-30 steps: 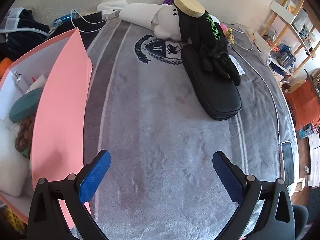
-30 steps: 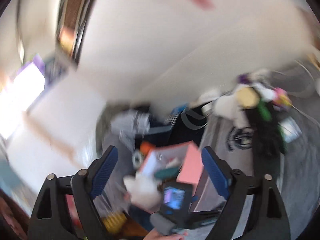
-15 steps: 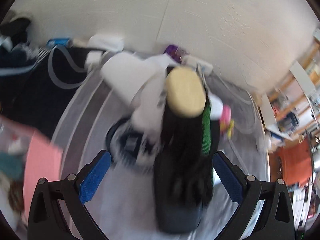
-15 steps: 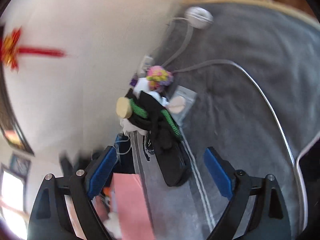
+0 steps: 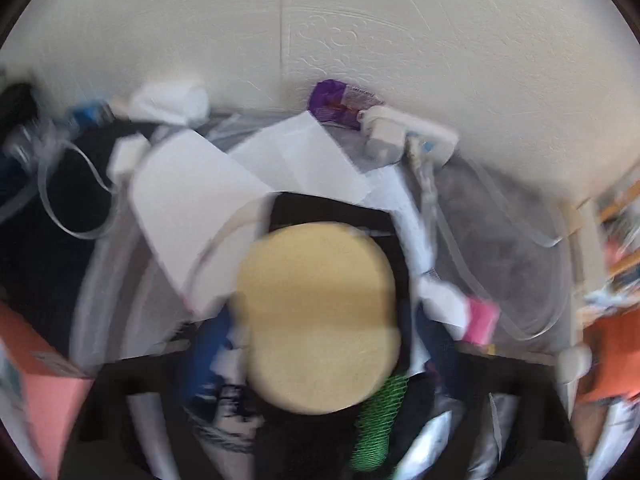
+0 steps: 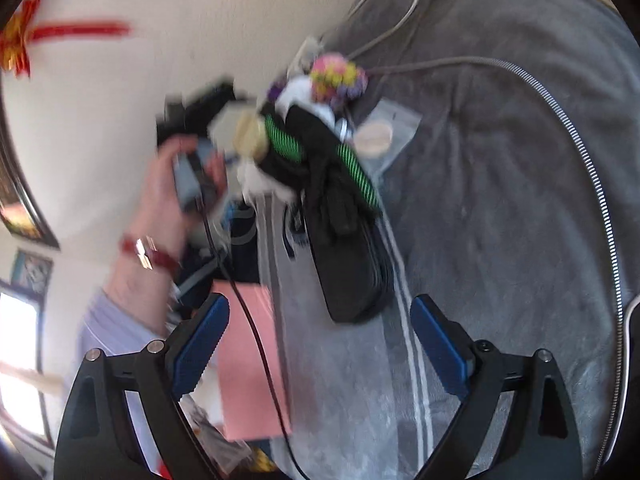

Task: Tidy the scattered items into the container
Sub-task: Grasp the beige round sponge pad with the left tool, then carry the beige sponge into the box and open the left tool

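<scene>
Left gripper [image 5: 320,344] jaws closing around round wooden lid [image 5: 318,316]

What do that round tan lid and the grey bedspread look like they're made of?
Round tan lid: probably wood or bamboo, matte pale tan, flat top; blur hides any grain. Grey bedspread: soft plush fleece by its look, fuzzy nap and gentle folds, with lighter stripes.

place: home bedroom | evidence: grey fleece blanket [image 6: 500,200] over a bed; framed pictures [image 6: 16,216] on cream wall; far-right wooden shelves [image 5: 624,200]
</scene>
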A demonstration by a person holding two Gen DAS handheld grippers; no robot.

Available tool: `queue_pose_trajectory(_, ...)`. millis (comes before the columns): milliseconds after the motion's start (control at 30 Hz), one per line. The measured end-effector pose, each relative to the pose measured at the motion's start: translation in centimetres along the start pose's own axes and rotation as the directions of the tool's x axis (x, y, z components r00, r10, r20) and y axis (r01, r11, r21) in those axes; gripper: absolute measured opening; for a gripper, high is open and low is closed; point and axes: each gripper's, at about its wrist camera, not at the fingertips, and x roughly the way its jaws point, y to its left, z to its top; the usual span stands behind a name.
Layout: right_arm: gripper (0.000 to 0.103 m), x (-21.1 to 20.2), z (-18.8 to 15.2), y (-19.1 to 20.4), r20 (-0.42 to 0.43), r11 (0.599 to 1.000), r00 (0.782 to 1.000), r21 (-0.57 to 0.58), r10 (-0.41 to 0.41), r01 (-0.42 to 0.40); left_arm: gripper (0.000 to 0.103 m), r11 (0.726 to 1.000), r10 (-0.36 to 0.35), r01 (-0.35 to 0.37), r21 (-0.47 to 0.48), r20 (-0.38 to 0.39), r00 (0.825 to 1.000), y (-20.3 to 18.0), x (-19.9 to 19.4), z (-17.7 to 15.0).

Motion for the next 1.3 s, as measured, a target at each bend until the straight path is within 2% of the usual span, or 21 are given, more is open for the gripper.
queue_pose_trajectory(133, 0.093, 0.2, -0.4, 0.0, 0.0, 1.0, 1.0, -0.017, -0.015, 0.015, 0.075, 1.0, -0.023, 0.024, 0.019, -0.014, 1.0, 1.1, -1.9, -1.9)
queue_pose_trajectory(233, 0.093, -0.3, -0.2, -0.3, 0.032, 1.0, 0.999, -0.006, -0.022, 0.022, 0.075, 0.993, -0.1, 0.098, 0.072, 0.012, 0.995, 2.6, -6.1, -4.5)
queue_pose_trajectory(333, 0.093, -0.5, -0.1, -0.6, 0.046, 1.0, 0.999, 0.016, -0.02, 0.019, 0.075, 0.977, -0.156, 0.146, 0.155, 0.054, 0.986, 5.7, -11.7, -9.2)
queue_pose_trajectory(400, 0.093, -0.4, -0.2, -0.7, 0.039, 0.999, 0.999, 0.033, -0.012, 0.011, 0.075, 0.969, -0.183, 0.17, 0.181, 0.06, 0.981, 9.5, -15.4, -13.4)
queue_pose_trajectory(500, 0.093, -0.2, -0.5, -0.8, 0.024, 0.998, 1.0, 0.059, 0.008, -0.009, 0.075, 0.973, -0.171, 0.155, 0.17, 0.084, 0.982, 16.1, -19.7, -18.3)
queue_pose_trajectory(567, 0.093, -0.3, -0.7, -0.5, 0.025, 0.998, 1.0, 0.059, 0.016, -0.018, 0.075, 0.985, -0.135, 0.12, 0.126, 0.114, 0.984, 21.7, -22.6, -21.0)
queue_pose_trajectory(667, 0.093, -0.4, -1.0, 0.0, 0.033, 0.999, 0.999, 0.043, 0.014, -0.016, 0.075, 0.998, -0.038, 0.031, 0.045, 0.166, 0.985, 29.2, -25.8, -23.0)
queue_pose_trajectory(733, 0.093, -0.2, -1.2, 0.2, 0.031, 0.999, 0.999, 0.041, 0.011, -0.012, 0.075, 1.0, -0.005, 0.008, -0.015, 0.188, 0.982, 32.9, -27.2, -23.3)
queue_pose_trajectory(833, 0.093, 0.4, -1.5, 0.2, 0.018, 0.999, 1.0, 0.042, -0.002, 0.001, 0.076, 0.996, -0.012, 0.031, -0.086, 0.211, 0.977, 36.8, -28.4, -22.1)
queue_pose_trajectory(933, 0.093, 0.9, -1.8, 0.3, 0.007, 0.999, 1.0, 0.036, -0.01, 0.01, 0.08, 0.995, 0.073, -0.057, -0.087, 0.193, 0.978, 38.3, -27.2, -19.6)
queue_pose_trajectory(1000, 0.093, 1.0, -2.0, 0.4, 0.003, 0.999, 1.0, 0.031, -0.007, 0.007, 0.083, 0.978, 0.195, -0.173, -0.12, 0.201, 0.96, 39.6, -26.3, -18.5)
queue_pose_trajectory(1067, 0.093, 0.9, -2.0, 0.6, 0.002, 1.0, 1.0, 0.025, 0.003, -0.003, 0.084, 0.947, 0.303, -0.271, -0.172, 0.199, 0.932, 40.6, -25.6, -18.1)
queue_pose_trajectory(1100, 0.093, 0.7, -2.0, 0.7, 0.005, 1.0, 1.0, 0.023, 0.008, -0.008, 0.084, 0.936, 0.33, -0.295, -0.191, 0.191, 0.924, 41.0, -25.2, -18.2)
queue_pose_trajectory(1133, 0.093, 0.5, -2.0, 0.8, 0.009, 1.0, 1.0, 0.021, 0.013, -0.013, 0.084, 0.933, 0.334, -0.297, -0.205, 0.179, 0.925, 41.2, -24.9, -18.5)
queue_pose_trajectory(1167, 0.093, 0.3, -1.9, 0.9, 0.013, 1.0, 1.0, 0.02, 0.019, -0.019, 0.084, 0.939, 0.312, -0.277, -0.203, 0.167, 0.935, 41.0, -24.3, -18.8)
queue_pose_trajectory(1233, 0.093, 0.0, -1.8, 1.1, 0.019, 0.999, 0.999, 0.019, 0.03, -0.03, 0.084, 0.955, 0.273, -0.25, -0.161, 0.149, 0.95, 39.4, -23.3, -19.6)
queue_pose_trajectory(1300, 0.093, -0.3, -1.6, 1.1, 0.027, 0.999, 0.999, 0.026, 0.041, -0.041, 0.084, 0.966, 0.25, -0.236, -0.106, 0.142, 0.958, 37.0, -22.4, -20.1)
